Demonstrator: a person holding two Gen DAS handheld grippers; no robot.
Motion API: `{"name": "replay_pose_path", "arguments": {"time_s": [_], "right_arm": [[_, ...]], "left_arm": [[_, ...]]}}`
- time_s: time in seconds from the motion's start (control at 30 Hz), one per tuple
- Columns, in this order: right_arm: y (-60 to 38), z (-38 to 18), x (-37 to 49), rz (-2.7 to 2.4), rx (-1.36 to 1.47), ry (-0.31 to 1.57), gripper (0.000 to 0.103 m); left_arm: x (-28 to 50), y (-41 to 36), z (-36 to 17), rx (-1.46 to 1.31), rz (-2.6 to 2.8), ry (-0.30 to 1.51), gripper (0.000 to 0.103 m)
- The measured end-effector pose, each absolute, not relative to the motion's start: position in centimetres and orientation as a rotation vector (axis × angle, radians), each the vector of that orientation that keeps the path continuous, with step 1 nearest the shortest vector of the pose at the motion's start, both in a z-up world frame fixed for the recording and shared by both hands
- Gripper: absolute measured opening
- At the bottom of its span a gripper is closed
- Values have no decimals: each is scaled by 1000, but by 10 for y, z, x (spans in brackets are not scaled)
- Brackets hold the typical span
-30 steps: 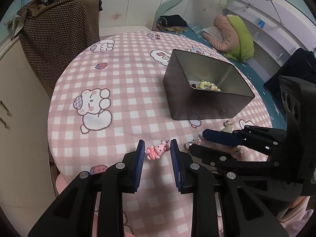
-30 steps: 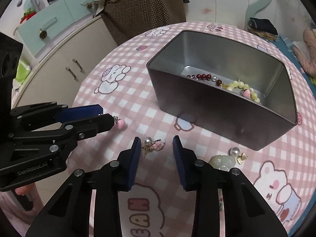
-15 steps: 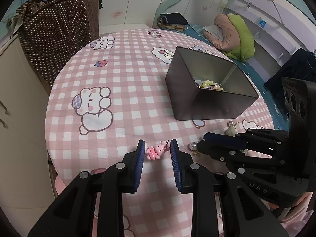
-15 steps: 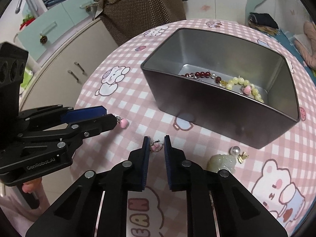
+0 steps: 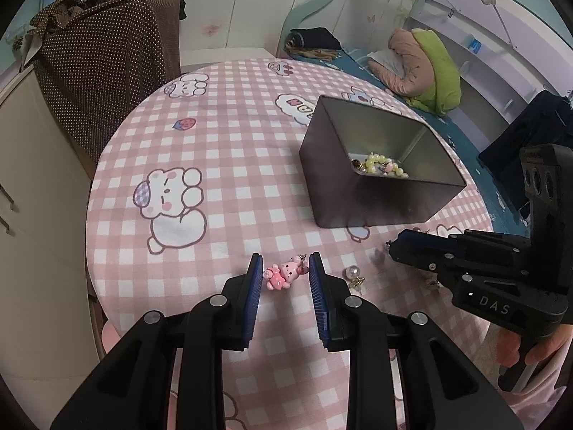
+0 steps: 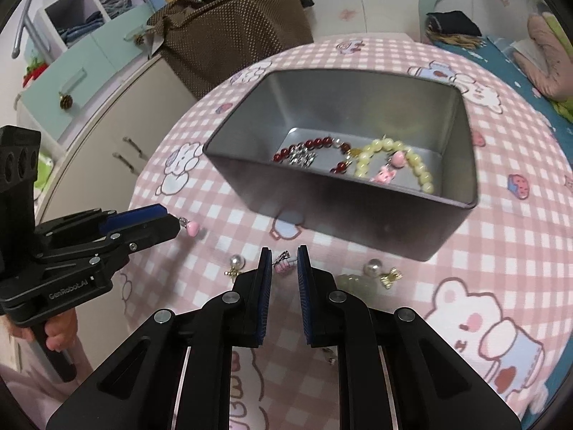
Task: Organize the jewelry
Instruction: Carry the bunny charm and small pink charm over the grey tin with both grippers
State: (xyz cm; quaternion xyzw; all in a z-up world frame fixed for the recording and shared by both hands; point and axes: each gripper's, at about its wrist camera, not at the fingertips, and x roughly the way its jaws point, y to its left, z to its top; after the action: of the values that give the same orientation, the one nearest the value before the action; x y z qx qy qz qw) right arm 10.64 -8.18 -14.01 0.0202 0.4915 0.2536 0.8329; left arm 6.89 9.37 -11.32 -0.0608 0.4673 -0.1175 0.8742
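A grey metal tin [image 5: 361,200] [image 6: 358,222] stands on the pink checked table; a red bead bracelet [image 6: 308,145] and a yellow bead bracelet [image 6: 412,165] lie inside. My left gripper [image 5: 285,272] is shut on a pink bear charm [image 5: 283,274], held above the cloth; its tip shows in the right wrist view [image 6: 193,228]. My right gripper [image 6: 283,259] is shut on a small pink charm [image 6: 283,263] and lifted in front of the tin. It shows in the left wrist view [image 5: 397,251].
A pearl earring [image 6: 235,263] [image 5: 352,274] lies on the cloth left of my right gripper. A pale jade piece [image 6: 352,283] and a second pearl earring [image 6: 374,268] lie to its right. A brown dotted cloth [image 5: 104,53] drapes a cabinet beyond the table.
My right gripper closed on the small pink charm and lifted it up toward the tin, leaving the pearl earring on the cloth. My left gripper stays shut on the pink bear, raised a little.
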Motion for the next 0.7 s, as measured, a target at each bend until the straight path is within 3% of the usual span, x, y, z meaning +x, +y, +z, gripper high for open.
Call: {"name": "replay_pose_path", "arguments": {"time_s": [0.7], "right_arm": [[-132, -59, 121, 457, 60, 811, 15]], "left_arm": [[82, 60, -43, -51, -301, 813, 25]]}}
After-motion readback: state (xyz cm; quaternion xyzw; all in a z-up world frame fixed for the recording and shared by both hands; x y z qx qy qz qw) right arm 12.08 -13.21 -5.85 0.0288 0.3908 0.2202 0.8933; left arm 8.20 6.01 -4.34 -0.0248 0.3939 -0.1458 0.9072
